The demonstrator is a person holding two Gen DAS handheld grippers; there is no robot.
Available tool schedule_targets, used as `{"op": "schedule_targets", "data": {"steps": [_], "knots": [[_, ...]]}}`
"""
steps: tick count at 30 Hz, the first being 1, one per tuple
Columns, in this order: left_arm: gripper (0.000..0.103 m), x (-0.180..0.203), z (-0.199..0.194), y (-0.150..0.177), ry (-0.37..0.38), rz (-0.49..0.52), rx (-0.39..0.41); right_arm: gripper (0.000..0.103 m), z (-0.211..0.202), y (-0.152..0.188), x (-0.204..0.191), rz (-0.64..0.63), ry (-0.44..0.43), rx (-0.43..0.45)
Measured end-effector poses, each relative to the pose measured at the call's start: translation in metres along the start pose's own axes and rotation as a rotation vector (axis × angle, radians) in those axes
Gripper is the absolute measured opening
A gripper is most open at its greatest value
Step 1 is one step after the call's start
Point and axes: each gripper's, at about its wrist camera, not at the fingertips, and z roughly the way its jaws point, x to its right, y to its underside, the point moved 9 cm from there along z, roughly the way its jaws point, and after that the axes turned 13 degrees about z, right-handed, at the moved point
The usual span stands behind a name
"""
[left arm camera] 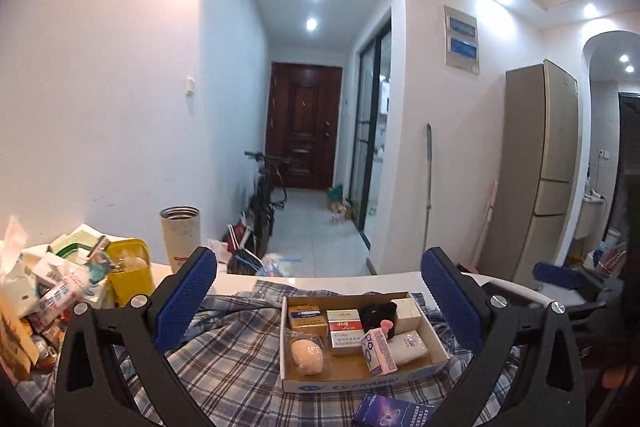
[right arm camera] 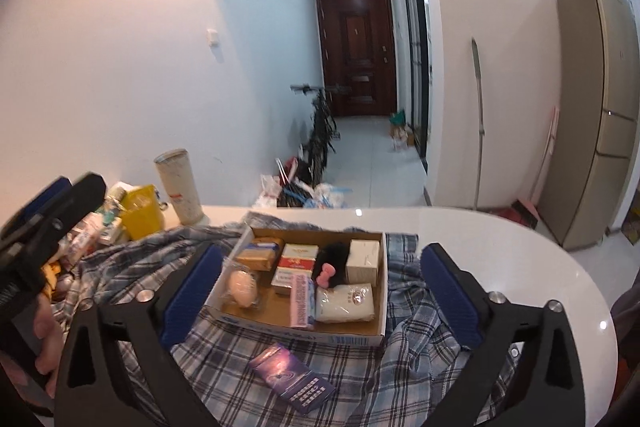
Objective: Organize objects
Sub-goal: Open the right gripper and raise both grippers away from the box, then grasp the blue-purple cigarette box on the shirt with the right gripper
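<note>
We saw a shallow brown cardboard tray [right arm camera: 381, 323] with a white printed front wall resting on a rumpled blue-and-white plaid cloth [right arm camera: 240, 359] that covered part of the glossy white rounded table [right arm camera: 520, 247]. Inside the tray, along the far wall, lay a tan-and-blue flat box [right arm camera: 258, 253], a red-and-white cigarette pack [right arm camera: 296, 259], a black fuzzy object with a pink bow [right arm camera: 330, 267] and an upright cream-coloured carton [right arm camera: 362, 261]. Nearer to us in the tray were a pale peach oval in clear wrapping [right arm camera: 242, 287], a pink-and-white slim box [right arm camera: 302, 301] propped on edge, and a soft white tissue packet [right arm camera: 346, 303].

Outside the tray, just in front of its printed wall, a purple rectangular box [right arm camera: 290, 375] lay flat on the cloth.

To the left of the cloth stood a yellow plastic bin [left arm camera: 130, 267] stuffed with small items, a heap of mixed packets and wrappers [left arm camera: 52, 287] beside it, and a tall white metal tumbler [left arm camera: 180, 241] behind. Beyond the table edge a black bicycle [left arm camera: 264, 199] leaned against the hallway wall.

The left gripper [left arm camera: 319, 301] hovered over the tray with its blue-padded fingers [left arm camera: 186, 301] wide apart and nothing between them. The right gripper [right arm camera: 320, 301] likewise hung over the tray, fingers [right arm camera: 450, 297] spread wide and empty.
</note>
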Motion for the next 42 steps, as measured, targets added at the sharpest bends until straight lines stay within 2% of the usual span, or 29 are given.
{"op": "schedule_targets", "data": {"steps": [6,10,12,20,24,26,32,42], "knots": [[0.103,0.007,-0.009,0.020,0.029,0.014,-0.050,0.103,-0.020,0.011,0.010,0.034,-0.007,0.046],[0.103,0.015,-0.007,0.041,0.058,0.006,-0.078,0.103,-0.011,0.027,0.021,0.035,0.001,0.015],[0.103,0.017,-0.003,0.052,0.060,0.009,-0.096,0.103,0.000,0.034,0.029,0.025,0.032,0.002],[0.103,0.012,0.031,0.099,0.059,-0.034,-0.219,0.103,0.039,0.067,0.058,0.102,0.023,-0.104],[0.103,0.016,0.039,0.125,0.111,-0.073,-0.302,0.103,0.050,0.083,0.070,0.098,0.059,-0.139],[0.103,0.017,0.039,0.127,0.116,-0.073,-0.305,0.103,0.052,0.087,0.072,0.113,0.044,-0.161],[0.103,0.015,0.043,0.130,0.096,-0.058,-0.310,0.103,0.048,0.087,0.063,0.075,0.029,-0.143],[0.103,0.018,0.045,0.132,0.068,-0.021,-0.315,0.103,0.059,0.101,0.053,0.045,0.002,-0.202]]}}
